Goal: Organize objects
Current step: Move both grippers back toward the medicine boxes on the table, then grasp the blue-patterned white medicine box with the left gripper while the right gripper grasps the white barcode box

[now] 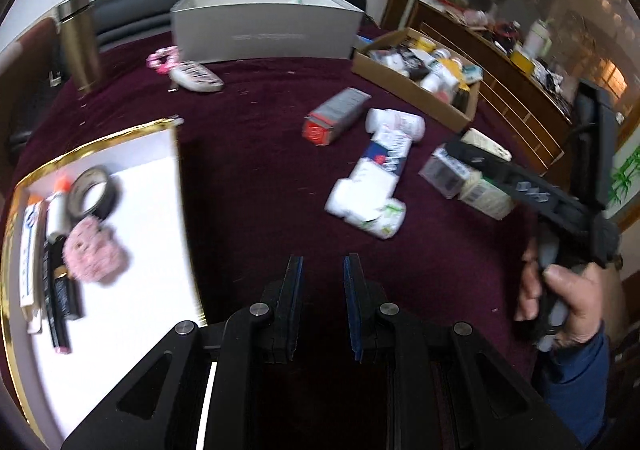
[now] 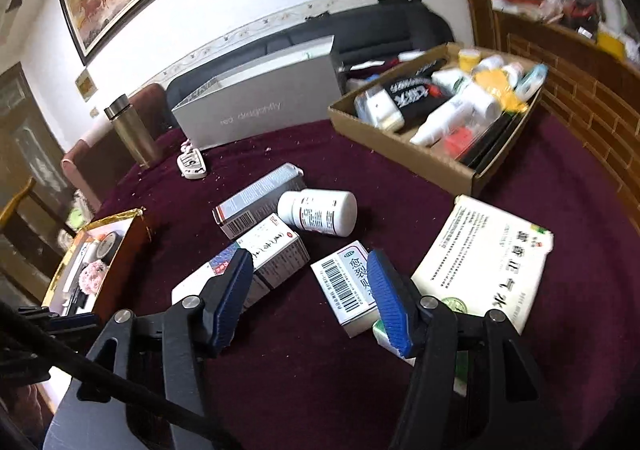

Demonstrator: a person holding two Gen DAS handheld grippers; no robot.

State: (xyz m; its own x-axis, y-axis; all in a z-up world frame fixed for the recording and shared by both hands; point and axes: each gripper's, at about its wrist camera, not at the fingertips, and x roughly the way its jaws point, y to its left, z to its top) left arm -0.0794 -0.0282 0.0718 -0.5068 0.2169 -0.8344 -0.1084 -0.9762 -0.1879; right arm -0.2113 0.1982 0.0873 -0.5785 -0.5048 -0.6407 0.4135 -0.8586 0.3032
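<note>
Medicine packs lie loose on the dark red tablecloth: a white pill bottle (image 2: 320,212), a grey carton with a red end (image 1: 336,116), a small barcoded white box (image 2: 344,286) and a large flat white-and-green box (image 2: 488,258). My right gripper (image 2: 310,262) hovers open just above them, the small barcoded box beside its right pad (image 2: 390,306), nothing gripped. My left gripper (image 1: 323,262) is shut and empty over bare cloth, between the gold-rimmed white tray (image 1: 152,178) and the packs. A person's hand (image 1: 568,298) holds the right gripper at the right edge of the left wrist view.
The tray holds a tape roll (image 1: 92,194), a pink fluffy item (image 1: 94,254) and pens. A cardboard box (image 2: 404,156) full of bottles stands at the back right. A silver box (image 1: 264,34), a metal flask (image 1: 78,46) and a small remote (image 1: 196,76) are at the back.
</note>
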